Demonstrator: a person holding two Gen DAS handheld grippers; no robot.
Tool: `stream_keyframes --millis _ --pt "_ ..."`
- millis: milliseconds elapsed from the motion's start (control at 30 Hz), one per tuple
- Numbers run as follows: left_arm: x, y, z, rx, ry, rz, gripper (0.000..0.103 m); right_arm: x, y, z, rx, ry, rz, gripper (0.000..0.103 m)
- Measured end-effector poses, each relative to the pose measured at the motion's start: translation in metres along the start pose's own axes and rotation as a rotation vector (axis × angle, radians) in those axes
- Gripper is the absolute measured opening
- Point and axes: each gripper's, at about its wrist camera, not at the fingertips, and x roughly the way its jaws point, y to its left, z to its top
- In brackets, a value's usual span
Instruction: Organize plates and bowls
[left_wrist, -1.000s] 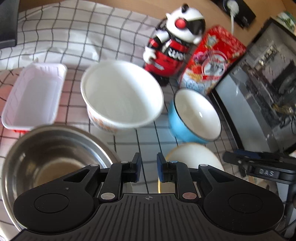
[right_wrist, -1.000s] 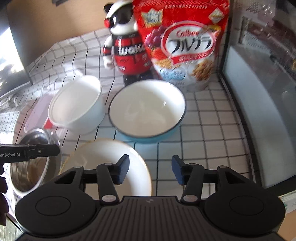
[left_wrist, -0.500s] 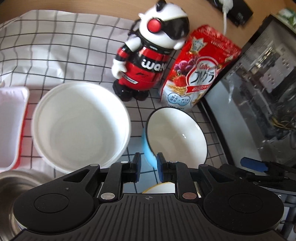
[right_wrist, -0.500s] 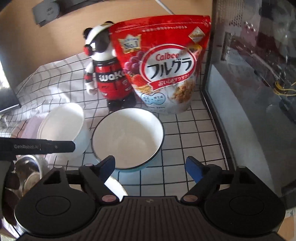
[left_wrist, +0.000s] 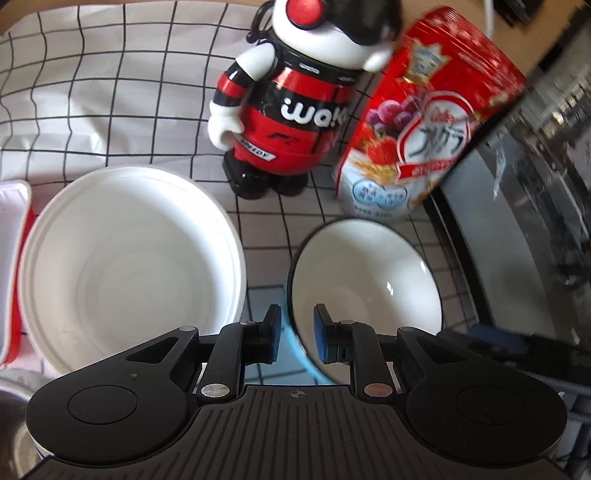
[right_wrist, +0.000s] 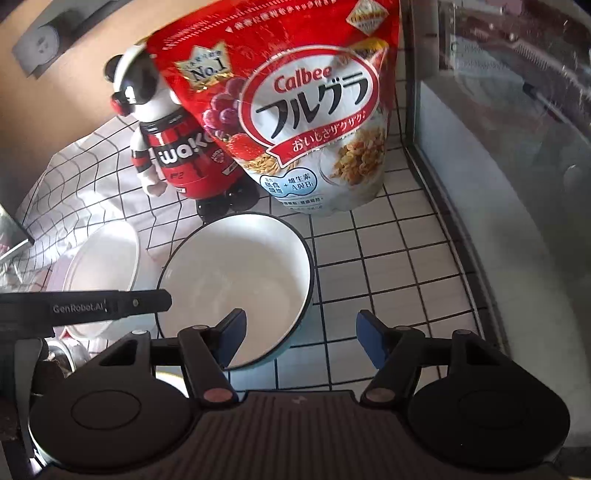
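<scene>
Two grippers close on the blue bowl (right_wrist: 236, 288) before the cereal bag (right_wrist: 295, 110): our right gripper (right_wrist: 301, 338), empty, is narrowing astride its rim; left gripper (left_wrist: 295, 334) is slightly agape, opening. Next we pinch and lift.

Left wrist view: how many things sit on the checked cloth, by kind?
Bowls: 2, the white bowl and the blue bowl
Trays: 1, the white tray
Toy figures: 1, the figurine
Cereal bags: 1, the cereal bag
Total: 5

Toy figure (left_wrist: 295, 107) stands beside cereal bag (right_wrist: 295, 107) on checked cloth (left_wrist: 110, 92).
</scene>
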Motion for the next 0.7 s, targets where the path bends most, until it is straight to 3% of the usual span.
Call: stream_keyframes --millis 167,333,400,700 --pt "0.02 -0.009 0.014 0.031 0.028 0.04 0.024 0.028 -0.006 0.011 0.043 0.036 0.012 0.065" --pt "0.036 -0.021 0.02 0.098 0.054 0.091 0.024 0.063 -0.011 0.014 0.085 0.126 0.052 0.046" --pt "0.038 -0.024 0.023 0.12 0.057 0.102 0.024 0.072 -0.011 0.013 0.083 0.151 0.08 0.034" --pt "0.049 -0.031 0.034 0.153 0.088 0.108 0.029 0.081 -0.013 0.021 0.046 0.133 0.062 0.029"
